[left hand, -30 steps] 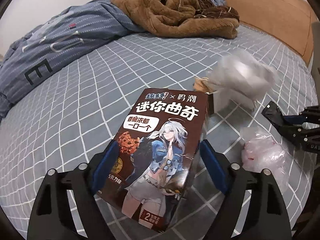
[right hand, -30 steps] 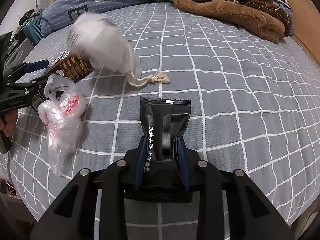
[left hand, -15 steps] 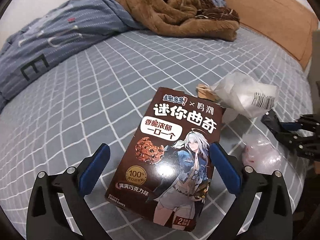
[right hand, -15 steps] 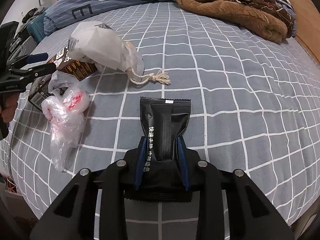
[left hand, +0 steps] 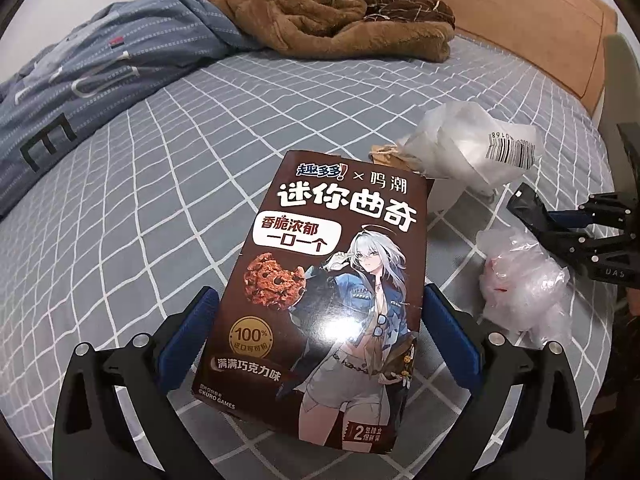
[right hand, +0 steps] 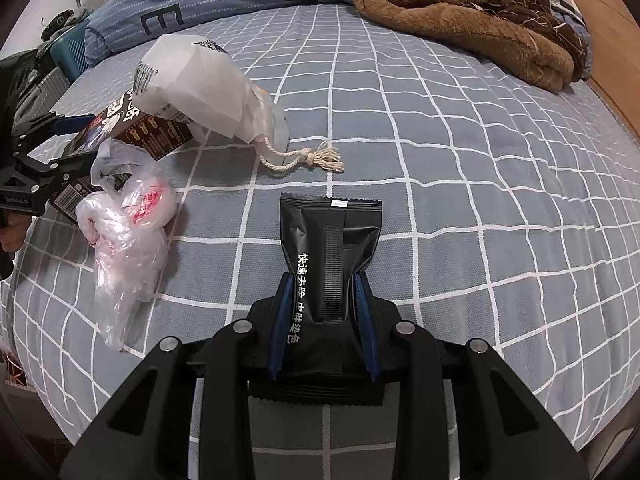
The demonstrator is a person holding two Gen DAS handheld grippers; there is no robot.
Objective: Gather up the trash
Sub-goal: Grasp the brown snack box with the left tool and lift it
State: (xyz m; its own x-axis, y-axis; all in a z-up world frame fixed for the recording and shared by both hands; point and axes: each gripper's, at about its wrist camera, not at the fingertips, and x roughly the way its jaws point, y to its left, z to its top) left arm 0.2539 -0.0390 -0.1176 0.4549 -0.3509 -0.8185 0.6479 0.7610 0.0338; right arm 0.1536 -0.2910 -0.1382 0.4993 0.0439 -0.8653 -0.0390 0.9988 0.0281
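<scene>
Since a second ago the white bag (left hand: pixel 464 152) stops blurring and lies settled against the far end of the cookie box (left hand: pixel 332 280), and the left gripper (left hand: pixel 320 324) has spread from the box, which now lies flat on the bed (left hand: pixel 160 184). Its jaws stand released, a blue pad on either side of the box with a gap at each long edge. The box's long axis runs away from the left camera, leaning slightly right, title end far and bottom end between the jaws. From the right wrist view the white bag (right hand: pixel 200 84) rests on top of the box's far end (right hand: pixel 136 128), its rope tie (right hand: pixel 304 160) trailing toward the middle of the bed. A crumpled clear bag (left hand: pixel 524 280) lies just right of the box, near the right gripper. The right gripper (right hand: pixel 324 308) is clenched on a black sachet (right hand: pixel 328 248), held upright along the jaws, its crimped end pointing away over the sheet. Open checked sheet stretches left of the box and ahead of the sachet; a brown blanket (right hand: pixel 460 12) and blue duvet (left hand: pixel 80 80) are heaped well apart at the far side, with the headboard (left hand: pixel 520 28) beyond.
</scene>
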